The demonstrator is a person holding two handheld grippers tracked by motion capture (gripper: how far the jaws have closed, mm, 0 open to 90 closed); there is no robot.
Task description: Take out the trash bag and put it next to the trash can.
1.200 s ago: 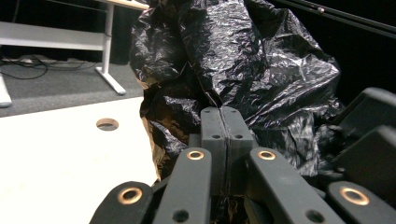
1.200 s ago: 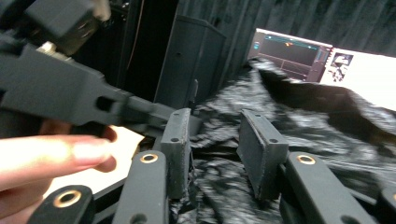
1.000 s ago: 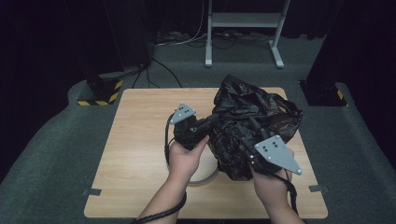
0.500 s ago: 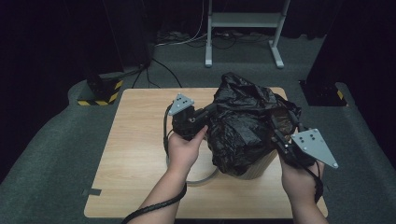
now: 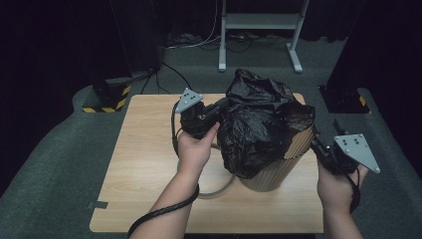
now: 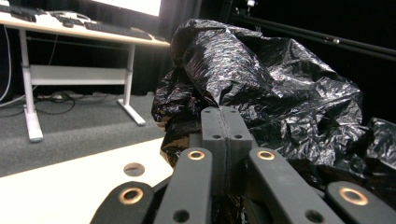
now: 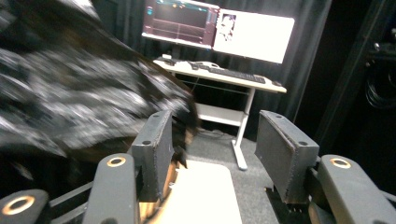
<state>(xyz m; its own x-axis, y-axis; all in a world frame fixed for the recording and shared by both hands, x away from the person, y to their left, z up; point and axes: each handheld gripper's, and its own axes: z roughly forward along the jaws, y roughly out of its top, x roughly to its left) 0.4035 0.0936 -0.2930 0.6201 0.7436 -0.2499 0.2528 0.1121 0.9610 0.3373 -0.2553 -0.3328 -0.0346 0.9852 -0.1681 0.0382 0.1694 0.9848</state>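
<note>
Your right gripper [image 5: 318, 147] has swung out from the bag [image 5: 259, 124] to the bin's [image 5: 278, 167] right side, jaws just opening, empty. Your left gripper [image 5: 211, 115] stays clenched on the bag, draped over the bin on the worktop [image 5: 144, 169]; that side needs regrasping.

glossy crinkled plastic bag [image 5: 259, 124] over a ribbed wooden bin [image 5: 278, 167] on a matt wood-grain table [image 5: 144, 169].

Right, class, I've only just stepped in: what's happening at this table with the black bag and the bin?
A person is fitting a black plastic bag over a ribbed wooden bin on the table. The left gripper is shut on the bag near the bin's rim. The right gripper has swung out to the bin's right side; its jaws have just been opening and hold nothing. The bag sits bunched on top, not yet pulled down.
</note>
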